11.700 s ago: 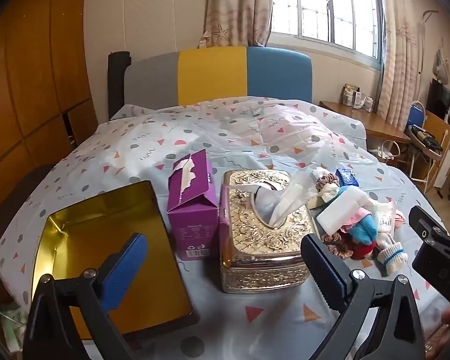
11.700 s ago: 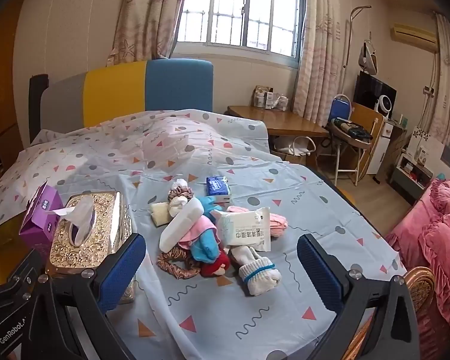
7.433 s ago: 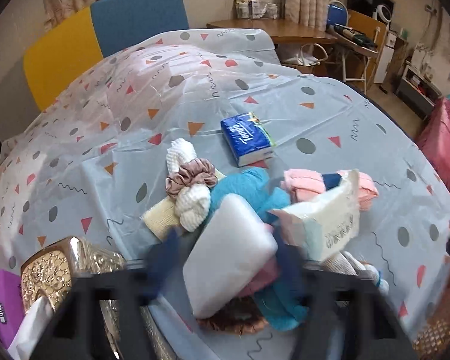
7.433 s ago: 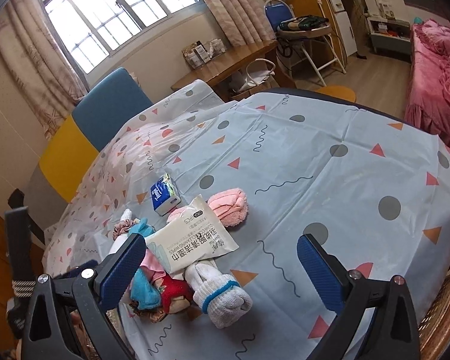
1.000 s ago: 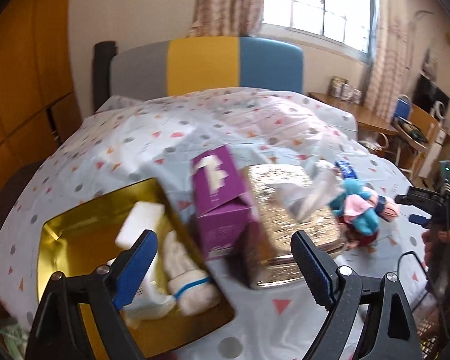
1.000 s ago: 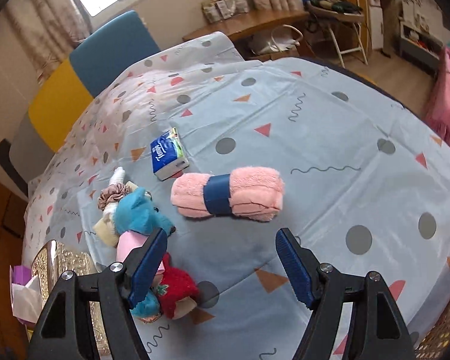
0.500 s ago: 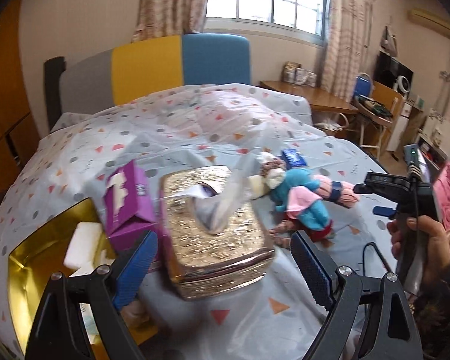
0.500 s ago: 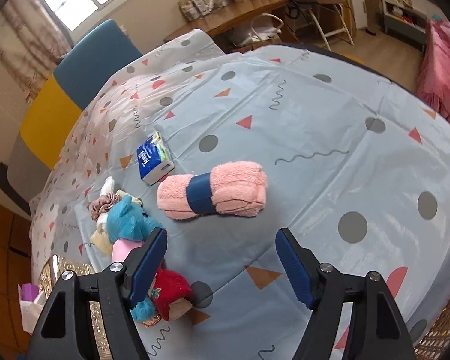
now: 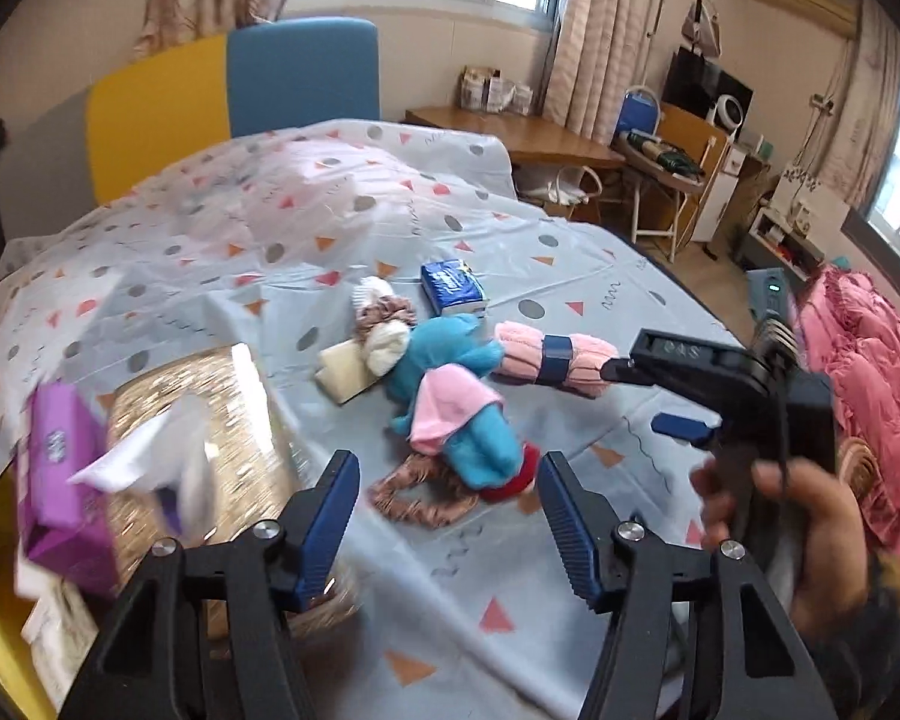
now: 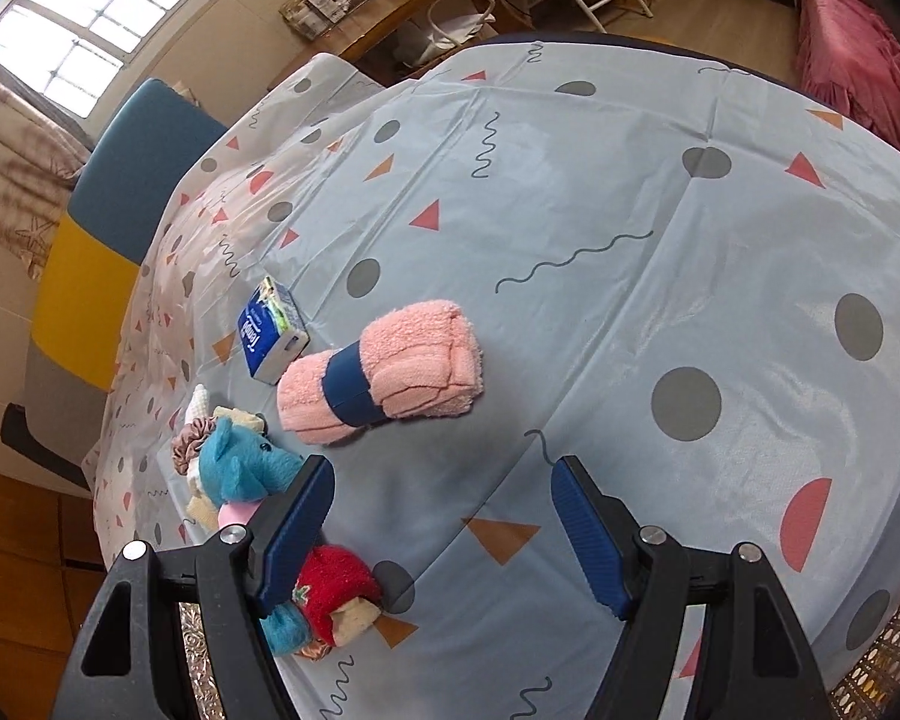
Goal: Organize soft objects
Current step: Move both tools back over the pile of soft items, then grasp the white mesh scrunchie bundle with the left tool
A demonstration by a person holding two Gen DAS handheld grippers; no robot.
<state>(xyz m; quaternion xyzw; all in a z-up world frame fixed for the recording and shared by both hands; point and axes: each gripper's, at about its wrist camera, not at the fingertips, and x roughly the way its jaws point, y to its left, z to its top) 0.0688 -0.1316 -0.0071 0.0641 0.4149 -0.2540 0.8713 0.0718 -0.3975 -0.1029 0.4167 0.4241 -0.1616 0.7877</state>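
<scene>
Spread over the table, the patterned cloth [image 10: 630, 228] carries what remains for you to sort. At the left sits the gold tissue box [image 9: 210, 420]; your left gripper [image 9: 444, 510] has just been closing to a middling gap with nothing between its pads, and the blue plush toy [image 9: 450, 396] lies just ahead of it. Further right, the rolled pink towel [image 10: 384, 372] lies crosswise ahead of your right gripper [image 10: 444, 510], which stands open and empty. That hand is nearer the towel.
</scene>
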